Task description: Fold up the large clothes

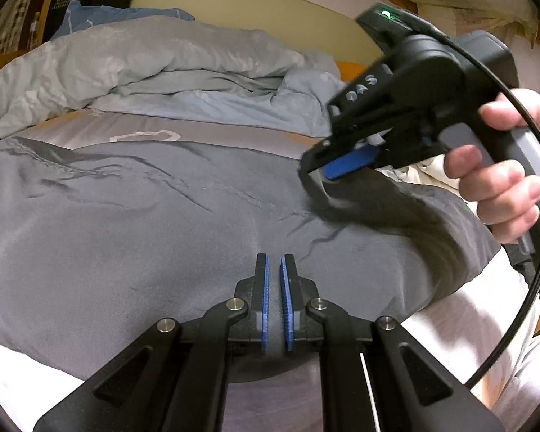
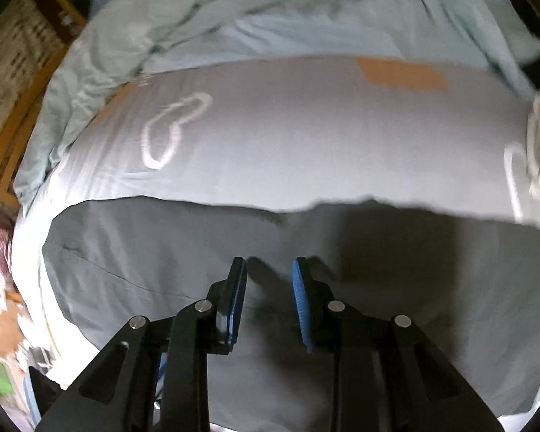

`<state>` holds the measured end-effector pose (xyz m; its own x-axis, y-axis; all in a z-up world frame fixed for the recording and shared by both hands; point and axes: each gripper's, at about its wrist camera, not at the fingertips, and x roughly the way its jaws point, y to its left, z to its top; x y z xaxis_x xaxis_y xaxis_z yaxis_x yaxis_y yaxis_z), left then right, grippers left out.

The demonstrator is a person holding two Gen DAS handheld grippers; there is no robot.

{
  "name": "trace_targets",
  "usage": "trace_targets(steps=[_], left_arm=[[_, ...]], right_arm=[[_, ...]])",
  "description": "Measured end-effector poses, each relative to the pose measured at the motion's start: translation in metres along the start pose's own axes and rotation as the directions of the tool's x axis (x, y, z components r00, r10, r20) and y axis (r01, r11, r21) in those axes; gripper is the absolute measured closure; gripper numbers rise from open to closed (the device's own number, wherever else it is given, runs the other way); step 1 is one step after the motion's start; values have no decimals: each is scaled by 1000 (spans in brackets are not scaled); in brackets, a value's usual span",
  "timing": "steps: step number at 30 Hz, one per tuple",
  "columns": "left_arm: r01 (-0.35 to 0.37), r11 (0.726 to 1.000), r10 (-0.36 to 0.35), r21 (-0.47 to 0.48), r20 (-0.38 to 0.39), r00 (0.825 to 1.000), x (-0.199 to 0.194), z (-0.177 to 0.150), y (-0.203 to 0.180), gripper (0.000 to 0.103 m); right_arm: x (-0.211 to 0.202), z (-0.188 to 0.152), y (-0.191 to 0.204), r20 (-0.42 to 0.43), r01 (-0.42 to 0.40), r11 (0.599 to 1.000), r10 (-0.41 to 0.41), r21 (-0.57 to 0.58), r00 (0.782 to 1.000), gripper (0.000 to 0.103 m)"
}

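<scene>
Left wrist view is showing a large dark grey garment (image 1: pixel 126 237) lying spread across a bed (image 1: pixel 234 127) covered with a pale lilac sheet. The left claw (image 1: pixel 274 262) is sitting at the garment's near edge with its blue pads nearly together, and grey cloth is showing in the narrow gap between them, so it is pinching the fabric. Toward the right side of the bed, a hand (image 1: pixel 511 176) is holding the right claw (image 1: pixel 327 172) by its black handle. That claw is gripping a bunched fold of the same garment, and the cloth is hanging from it, blurred. A crumpled light blue duvet (image 1: pixel 154 68) is lying along the far edge of the bed.

Right wrist view is looking steeply down at the garment (image 2: pixel 162 259), lying across the near half of the bed (image 2: pixel 306 126). The right claw (image 2: pixel 270 270) is standing partly open here, with grey cloth running up between its blue pads. The duvet (image 2: pixel 270 7) is lying beyond.
</scene>
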<state>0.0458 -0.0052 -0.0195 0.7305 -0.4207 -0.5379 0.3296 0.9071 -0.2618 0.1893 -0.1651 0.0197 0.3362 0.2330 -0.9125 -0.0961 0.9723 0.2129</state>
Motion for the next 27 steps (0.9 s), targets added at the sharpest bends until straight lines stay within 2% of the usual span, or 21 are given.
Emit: trace_targets(steps=[3,6,8,10,13,16,18,19,21,24,26,27], left_arm=[[-7,1000,7,3,-8,1000,2,1,0,94],[2,1000,-2,-8,-3,1000,2,2,1,94],[11,1000,-11,-10,-4,1000,2,2,2,94],[31,999,-31,-27,-2,1000,2,3,6,94],[29,999,-29,-27,-2,1000,3,4,6,94],[37,999,-38,-21,-8,999,3,3,4,94],[22,1000,-22,0,-18,1000,5,2,0,94],[10,1000,-10,13,-20,1000,6,2,-2,94],[12,1000,-12,11,-16,1000,5,2,-2,94],[28,1000,-28,-2,-7,1000,3,1,1,94],[30,1000,-30,-7,-2,1000,2,1,2,94],[32,999,-32,-10,-1,999,2,1,2,94]], right_arm=[[34,-3,-2,-65,51,999,-49,18,997,75],[37,-13,2,3,64,998,-64,-16,998,75],[31,-13,-9,-8,0,999,0,40,1000,75],[12,-21,-16,-8,-25,996,26,88,1000,74],[-26,-59,-5,30,-47,999,47,1,998,74],[-16,-93,-4,-53,-80,996,79,-30,995,75],[-5,-106,-11,-27,-96,995,95,-34,995,75],[0,-109,-18,-15,-125,992,125,-1,992,75],[-2,-111,-20,12,-133,991,133,29,991,75],[-15,-122,-11,67,-66,997,68,-25,995,75],[-35,-134,-13,138,-87,996,81,36,987,74],[-49,-145,-19,194,-130,989,114,72,974,74]])
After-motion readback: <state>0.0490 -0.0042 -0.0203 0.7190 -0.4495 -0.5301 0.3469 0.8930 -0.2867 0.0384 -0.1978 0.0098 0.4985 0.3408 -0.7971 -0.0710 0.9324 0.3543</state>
